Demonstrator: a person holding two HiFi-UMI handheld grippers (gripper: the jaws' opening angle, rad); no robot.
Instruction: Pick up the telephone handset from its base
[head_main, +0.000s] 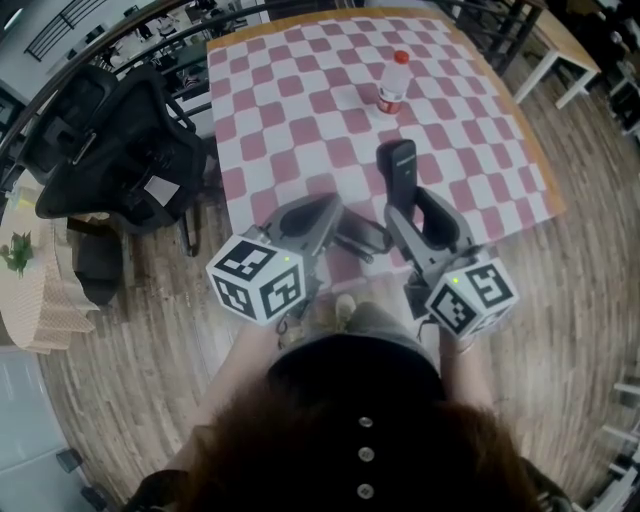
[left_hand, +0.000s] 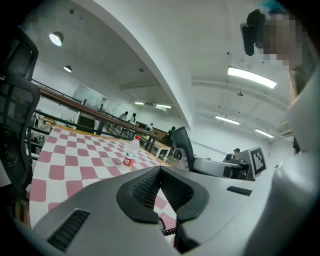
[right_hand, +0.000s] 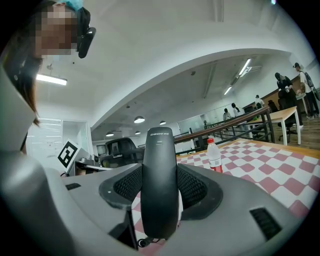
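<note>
The black telephone handset (head_main: 400, 165) (right_hand: 159, 180) stands upright above the near edge of the checkered table, and my right gripper (head_main: 406, 206) (right_hand: 159, 189) is shut on its lower half. The handset's cord end shows below the jaws. The dark phone base (head_main: 361, 238) lies on the cloth between the two grippers, partly hidden by them. My left gripper (head_main: 334, 212) (left_hand: 160, 176) hovers just left of the base, its jaws closed together with nothing between them. A piece of coiled cord (left_hand: 168, 231) shows beneath its jaws.
A pink-and-white checkered cloth covers the table (head_main: 300, 110). A water bottle (head_main: 393, 85) (left_hand: 131, 152) (right_hand: 214, 156) with a red cap stands beyond the handset. A black office chair (head_main: 120, 150) stands left of the table; a white table (head_main: 565, 45) stands at the far right.
</note>
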